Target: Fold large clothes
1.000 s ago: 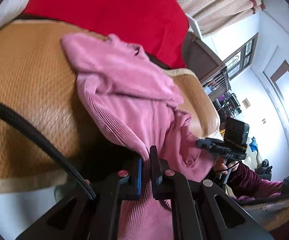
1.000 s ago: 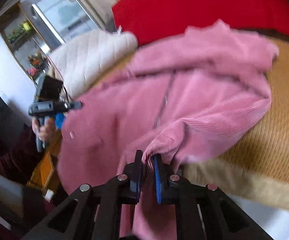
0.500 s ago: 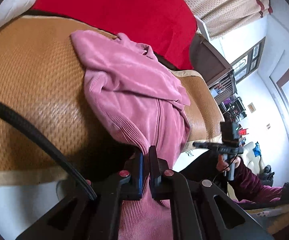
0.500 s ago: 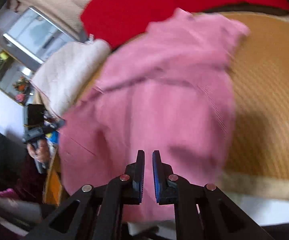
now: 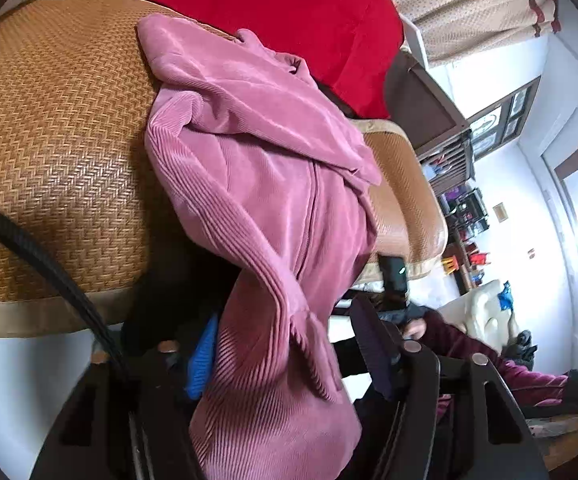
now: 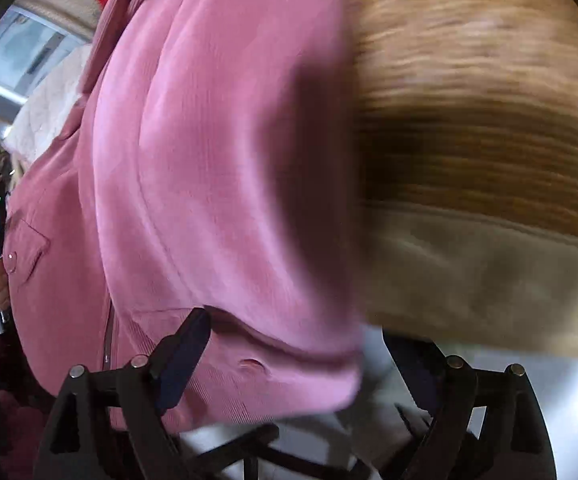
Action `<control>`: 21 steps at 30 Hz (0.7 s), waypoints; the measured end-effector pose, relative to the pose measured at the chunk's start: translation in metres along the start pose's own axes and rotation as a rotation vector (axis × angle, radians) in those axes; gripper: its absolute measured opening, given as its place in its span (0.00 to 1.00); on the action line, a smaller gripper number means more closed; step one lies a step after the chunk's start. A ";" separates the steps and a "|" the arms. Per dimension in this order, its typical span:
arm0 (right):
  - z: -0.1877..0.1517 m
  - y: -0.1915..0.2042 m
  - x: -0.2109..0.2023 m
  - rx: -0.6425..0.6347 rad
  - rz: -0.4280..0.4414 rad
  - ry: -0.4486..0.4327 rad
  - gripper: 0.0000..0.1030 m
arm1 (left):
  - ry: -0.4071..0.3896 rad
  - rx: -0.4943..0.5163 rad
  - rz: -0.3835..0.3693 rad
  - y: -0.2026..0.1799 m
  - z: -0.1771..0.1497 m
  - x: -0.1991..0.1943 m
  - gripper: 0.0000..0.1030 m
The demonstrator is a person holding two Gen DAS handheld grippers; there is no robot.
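Observation:
A pink corduroy zip jacket (image 5: 273, 184) lies bunched on a woven bamboo mat (image 5: 49, 128) and hangs over the mat's front edge. My left gripper (image 5: 289, 356) is open, its jaws wide apart, and the ribbed hem of the jacket hangs loose between them. In the right wrist view the jacket (image 6: 193, 168) fills the left half, drooping over the mat's cloth border (image 6: 481, 280). My right gripper (image 6: 301, 352) is open, with the jacket's lower edge lying between its spread fingers. The right wrist view is blurred by motion.
A red blanket (image 5: 249, 8) lies behind the jacket at the back of the mat. A white quilted cushion (image 6: 45, 120) sits at the far left. Dark wooden furniture (image 5: 421, 92) and shelves stand beyond the bed. The other gripper (image 5: 395, 280) shows past the jacket.
Both grippers were shut and have opened wide. The left one let go of the ribbed hem. The right one moved in close to the jacket at the mat's front edge.

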State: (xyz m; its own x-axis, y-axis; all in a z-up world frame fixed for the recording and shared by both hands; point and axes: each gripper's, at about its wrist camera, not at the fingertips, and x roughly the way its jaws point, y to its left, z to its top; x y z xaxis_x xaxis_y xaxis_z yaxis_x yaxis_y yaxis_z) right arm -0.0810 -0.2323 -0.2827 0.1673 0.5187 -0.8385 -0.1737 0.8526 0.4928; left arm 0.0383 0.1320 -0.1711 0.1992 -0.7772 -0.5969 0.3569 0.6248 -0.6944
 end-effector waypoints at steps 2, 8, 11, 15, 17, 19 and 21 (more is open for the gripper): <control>-0.003 0.010 0.009 0.001 0.069 0.065 0.70 | 0.006 0.013 0.005 -0.001 0.001 0.002 0.17; -0.013 0.067 -0.049 -0.121 0.134 -0.053 0.21 | -0.057 0.097 -0.004 -0.017 0.001 -0.005 0.12; -0.013 0.097 -0.092 -0.190 0.155 -0.188 0.18 | -0.089 0.097 -0.027 -0.021 0.007 -0.012 0.12; 0.007 0.120 -0.121 -0.250 0.132 -0.321 0.16 | -0.150 0.072 -0.063 -0.022 0.023 -0.026 0.12; 0.024 0.130 -0.130 -0.262 0.145 -0.361 0.15 | -0.197 0.065 -0.083 -0.022 0.035 -0.037 0.12; 0.040 0.133 -0.131 -0.269 0.154 -0.384 0.15 | -0.242 0.053 -0.096 -0.022 0.051 -0.048 0.12; 0.052 0.135 -0.138 -0.275 0.168 -0.403 0.14 | -0.279 0.035 -0.095 -0.021 0.070 -0.058 0.12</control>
State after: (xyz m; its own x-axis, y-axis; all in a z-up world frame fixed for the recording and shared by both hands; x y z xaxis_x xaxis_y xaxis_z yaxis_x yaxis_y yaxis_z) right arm -0.0772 -0.1854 -0.0887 0.4665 0.6762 -0.5702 -0.4697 0.7356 0.4882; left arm 0.0835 0.1591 -0.0939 0.4053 -0.8254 -0.3931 0.4164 0.5495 -0.7244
